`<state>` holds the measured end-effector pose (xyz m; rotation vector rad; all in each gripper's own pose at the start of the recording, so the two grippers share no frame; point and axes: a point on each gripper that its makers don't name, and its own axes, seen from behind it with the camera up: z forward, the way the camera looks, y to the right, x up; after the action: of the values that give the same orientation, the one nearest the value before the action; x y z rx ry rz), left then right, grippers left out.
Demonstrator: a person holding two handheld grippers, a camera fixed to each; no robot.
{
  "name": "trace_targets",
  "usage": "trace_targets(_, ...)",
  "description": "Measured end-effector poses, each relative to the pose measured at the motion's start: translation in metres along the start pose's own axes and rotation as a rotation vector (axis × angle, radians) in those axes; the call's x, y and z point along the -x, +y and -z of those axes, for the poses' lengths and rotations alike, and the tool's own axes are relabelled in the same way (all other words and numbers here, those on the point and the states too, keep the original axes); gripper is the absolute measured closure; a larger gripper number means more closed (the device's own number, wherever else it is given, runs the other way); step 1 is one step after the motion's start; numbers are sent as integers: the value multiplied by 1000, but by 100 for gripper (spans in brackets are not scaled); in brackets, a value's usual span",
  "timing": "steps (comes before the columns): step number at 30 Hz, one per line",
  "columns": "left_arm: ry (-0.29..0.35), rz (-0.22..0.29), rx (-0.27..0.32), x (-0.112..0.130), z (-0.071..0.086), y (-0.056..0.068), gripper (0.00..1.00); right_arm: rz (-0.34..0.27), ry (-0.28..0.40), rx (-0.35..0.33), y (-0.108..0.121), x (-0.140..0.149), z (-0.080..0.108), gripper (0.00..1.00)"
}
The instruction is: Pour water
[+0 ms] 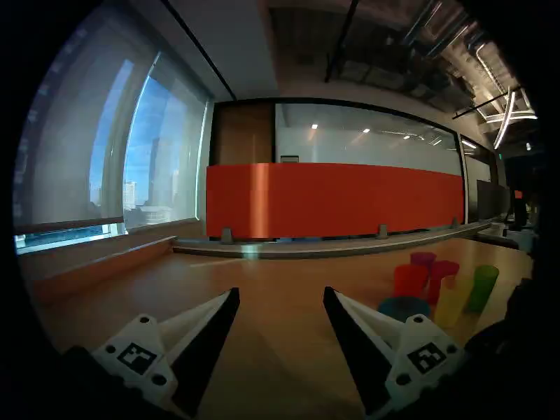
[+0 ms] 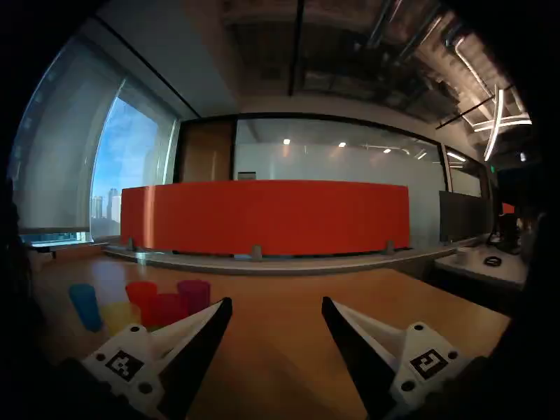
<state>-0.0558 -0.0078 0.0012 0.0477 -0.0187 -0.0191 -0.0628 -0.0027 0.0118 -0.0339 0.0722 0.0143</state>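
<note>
A wooden table (image 1: 210, 276) is stretching out toward an orange screen (image 1: 336, 199). The left gripper (image 1: 281, 290) and the right gripper (image 2: 276, 301) are hovering over the table, each with its fingers spread apart and gripping nothing. Coloured cups (image 1: 409, 278) are standing clustered on the table between the two grippers. Their contents are too dim to tell.

Coloured cups (image 1: 442, 276) stand clustered together on the wooden table (image 1: 280, 329).

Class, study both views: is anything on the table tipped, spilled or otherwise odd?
Nothing stands out. The coloured cups stand upright in a cluster on the table, and no spill shows.
</note>
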Motion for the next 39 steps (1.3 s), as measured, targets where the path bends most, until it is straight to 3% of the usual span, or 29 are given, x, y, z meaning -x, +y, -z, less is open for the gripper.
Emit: trace_targets(39, 0, 0, 0, 0, 0, 0, 11, -1, -29, 10, 3, 9, 1, 1)
